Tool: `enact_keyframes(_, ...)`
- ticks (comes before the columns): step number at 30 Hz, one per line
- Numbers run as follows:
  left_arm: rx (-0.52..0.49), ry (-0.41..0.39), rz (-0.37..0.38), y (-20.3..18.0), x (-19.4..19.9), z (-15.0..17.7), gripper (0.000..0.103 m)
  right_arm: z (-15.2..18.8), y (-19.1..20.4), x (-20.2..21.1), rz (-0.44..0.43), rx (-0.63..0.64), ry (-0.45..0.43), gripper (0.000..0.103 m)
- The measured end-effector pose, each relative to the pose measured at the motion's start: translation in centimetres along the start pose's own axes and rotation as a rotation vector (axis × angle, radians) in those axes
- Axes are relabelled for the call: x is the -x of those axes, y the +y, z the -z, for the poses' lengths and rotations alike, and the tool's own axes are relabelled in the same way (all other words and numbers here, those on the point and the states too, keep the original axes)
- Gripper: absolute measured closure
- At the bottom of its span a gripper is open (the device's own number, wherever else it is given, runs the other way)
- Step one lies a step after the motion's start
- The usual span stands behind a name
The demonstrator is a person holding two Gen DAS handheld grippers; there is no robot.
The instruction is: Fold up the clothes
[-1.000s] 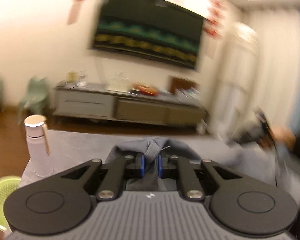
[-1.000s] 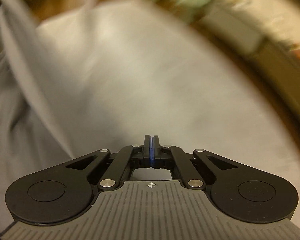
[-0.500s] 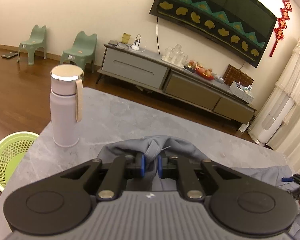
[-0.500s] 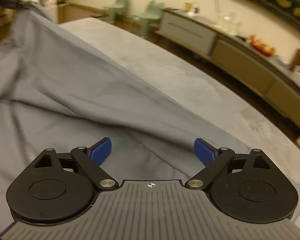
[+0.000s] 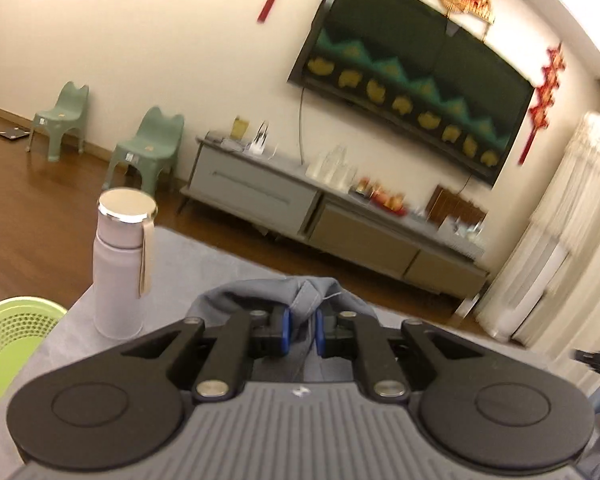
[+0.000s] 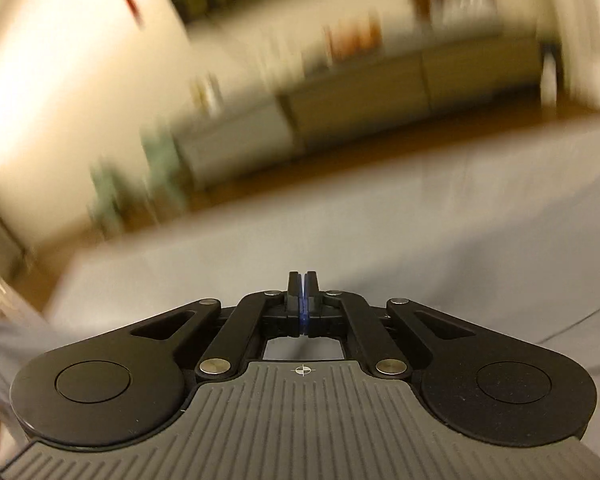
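My left gripper (image 5: 300, 324) is shut on a bunched fold of the grey garment (image 5: 236, 300), which rises between the blue pads and drapes over the grey table (image 5: 180, 256). The right wrist view is heavily blurred. In it, my right gripper (image 6: 304, 300) is shut with its pads pressed together, and no cloth shows between them. A strip of grey cloth (image 6: 8, 332) shows at the lower left of that view. From the left wrist view, the right gripper (image 5: 596, 360) sits at the far right edge, with a hand below it.
A pale lilac bottle (image 5: 120, 264) with a steel cap stands on the table's left corner, close to my left gripper. A green mesh basket (image 5: 8, 340) sits on the floor beside that corner. Beyond the table are a low cabinet (image 5: 300, 200) and two green chairs.
My right gripper, open over the garment half a second ago, has shut and swung fast toward the room. My left gripper keeps its hold and has tilted up slightly.
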State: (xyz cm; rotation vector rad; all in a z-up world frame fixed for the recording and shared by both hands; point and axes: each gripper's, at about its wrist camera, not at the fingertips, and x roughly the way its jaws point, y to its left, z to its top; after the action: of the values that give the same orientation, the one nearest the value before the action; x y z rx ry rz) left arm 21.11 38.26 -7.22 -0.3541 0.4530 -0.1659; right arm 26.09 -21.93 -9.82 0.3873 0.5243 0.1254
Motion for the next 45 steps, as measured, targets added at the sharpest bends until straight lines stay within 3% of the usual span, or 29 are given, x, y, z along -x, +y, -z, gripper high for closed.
enact_keyframes(1,0.003,0.012,-0.002,0.3,0.0,0.2,0.091,-0.3,0.2,3.5,-0.010,0.021,-0.058,0.103)
enact_keyframes(3,0.039,0.102,-0.062,1.5,-1.4,1.8,0.091,1.0,-0.1,7.0,-0.013,0.013,-0.025,0.103)
enact_keyframes(5,0.115,0.135,-0.111,2.5,-2.0,3.8,0.091,1.6,-3.8,7.7,0.074,-0.058,-0.017,0.101)
enact_keyframes(7,0.197,0.119,-0.122,3.0,-1.4,5.4,0.091,1.9,-8.2,7.9,0.178,-0.139,-0.018,0.074)
enact_keyframes(8,0.218,0.110,-0.119,2.8,-1.2,5.9,0.090,2.1,-10.4,8.0,0.230,-0.180,-0.019,0.044)
enact_keyframes(9,0.240,0.102,-0.116,2.7,-0.9,6.4,0.090,2.3,-12.6,8.2,0.282,-0.220,-0.019,0.032)
enact_keyframes(12,0.244,0.097,-0.135,1.8,-1.1,7.0,0.090,1.2,-19.8,7.8,0.398,-0.330,-0.016,0.025)
enact_keyframes(15,0.215,0.094,-0.165,1.2,-1.8,7.3,0.090,-1.0,-23.1,5.1,0.379,-0.308,0.047,0.021)
enact_keyframes(18,0.190,0.099,-0.185,1.2,-2.3,7.9,0.090,-3.3,-23.6,0.8,0.333,-0.227,0.109,0.012)
enact_keyframes(23,0.136,0.112,-0.180,1.1,-2.8,7.8,0.090,-4.8,-23.9,-6.1,0.335,-0.127,0.196,0.016)
enact_keyframes(24,0.124,0.115,-0.176,1.1,-2.9,7.7,0.090,-4.9,-23.8,-7.1,0.323,-0.118,0.209,0.034)
enact_keyframes(25,0.104,0.116,-0.172,0.8,-3.1,7.6,0.090,-5.1,-23.7,-8.0,0.311,-0.108,0.223,0.046)
enact_keyframes(26,0.083,0.116,-0.169,0.6,-3.4,7.4,0.090,-5.2,-23.6,-8.9,0.299,-0.099,0.236,0.087)
enact_keyframes(27,0.070,0.106,-0.174,0.4,-3.4,7.0,0.091,-5.2,-23.7,-9.6,0.269,-0.109,0.243,0.099)
enact_keyframes(29,0.078,0.051,-0.171,0.6,-2.5,5.3,0.092,-6.1,-22.6,-7.6,0.235,-0.092,0.160,0.099)
enact_keyframes(30,0.101,-0.002,-0.122,0.7,-1.3,4.1,0.092,-6.7,-22.0,-6.3,0.221,-0.079,0.110,0.099)
enact_keyframes(31,0.124,-0.055,-0.072,0.9,-0.1,2.9,0.092,-7.6,-21.5,-3.9,0.194,-0.084,0.041,0.099)
enact_keyframes(33,0.128,-0.149,-0.043,0.1,1.9,0.9,0.092,-9.5,-20.1,2.6,0.136,-0.076,-0.109,0.100)
enact_keyframes(35,0.144,-0.109,-0.059,0.0,0.8,0.2,0.092,-10.5,-18.9,9.3,0.101,-0.059,-0.251,0.100)
enact_keyframes(36,0.152,-0.088,-0.067,0.0,0.2,-0.2,0.092,-10.3,-19.2,10.7,0.118,-0.063,-0.252,0.100)
enact_keyframes(37,0.106,0.075,-0.103,-0.2,-2.9,0.0,0.092,-9.7,-19.8,11.1,0.150,-0.072,-0.221,0.100)
enact_keyframes(40,-0.049,0.411,-0.265,-1.5,-9.7,2.8,0.092,-5.5,-23.9,7.9,0.300,-0.157,0.043,0.100)
enact_keyframes(43,-0.022,0.432,-0.273,-2.5,-11.2,1.9,0.092,-2.6,-25.6,8.1,0.327,-0.259,0.091,0.099)
enact_keyframes(45,-0.005,0.334,-0.230,-3.7,-10.2,-1.5,0.092,-4.0,-24.7,8.9,0.313,-0.258,0.069,0.100)
